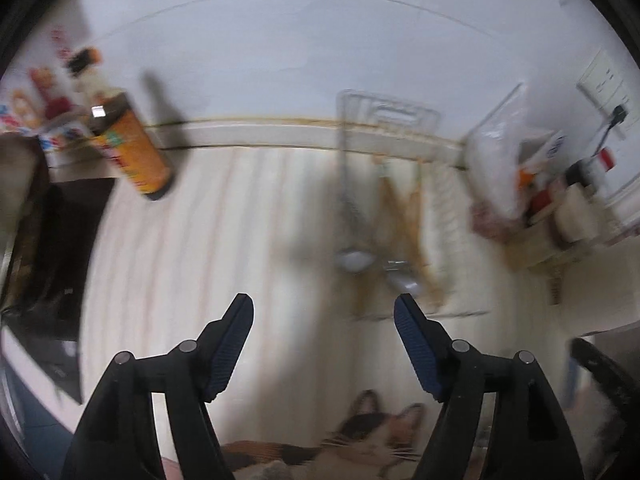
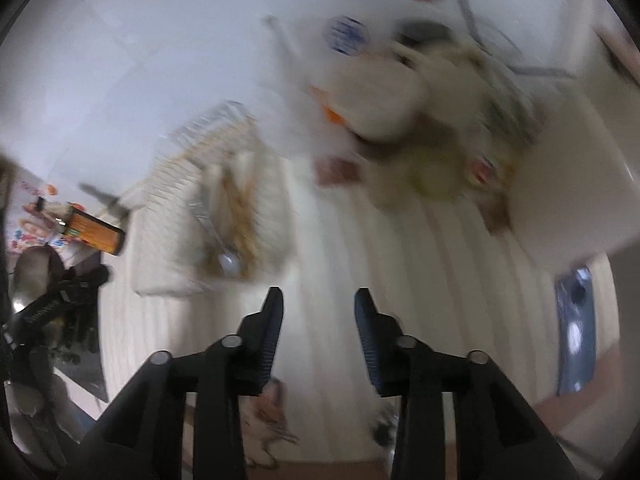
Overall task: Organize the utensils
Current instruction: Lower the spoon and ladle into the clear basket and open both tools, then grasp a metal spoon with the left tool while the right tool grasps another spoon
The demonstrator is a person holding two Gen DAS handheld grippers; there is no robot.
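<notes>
A clear wire-sided utensil tray (image 1: 404,208) lies on the pale striped counter, holding a metal spoon (image 1: 352,258), another metal utensil (image 1: 402,278) and wooden chopsticks (image 1: 404,216). My left gripper (image 1: 324,304) hangs open just in front of the tray's near end, nothing between its fingers. In the right wrist view the same tray (image 2: 216,216) with the spoon (image 2: 230,262) sits up and to the left of my right gripper (image 2: 318,298), which is open and empty over bare counter. Both views are blurred.
An orange-labelled bottle (image 1: 132,148) stands at the back left beside a dark stove top (image 1: 56,248). Bags, jars and a wooden rack (image 1: 552,196) crowd the back right. A calico cat (image 1: 360,440) sits below the counter's front edge. A blue phone-like item (image 2: 576,328) lies at the right.
</notes>
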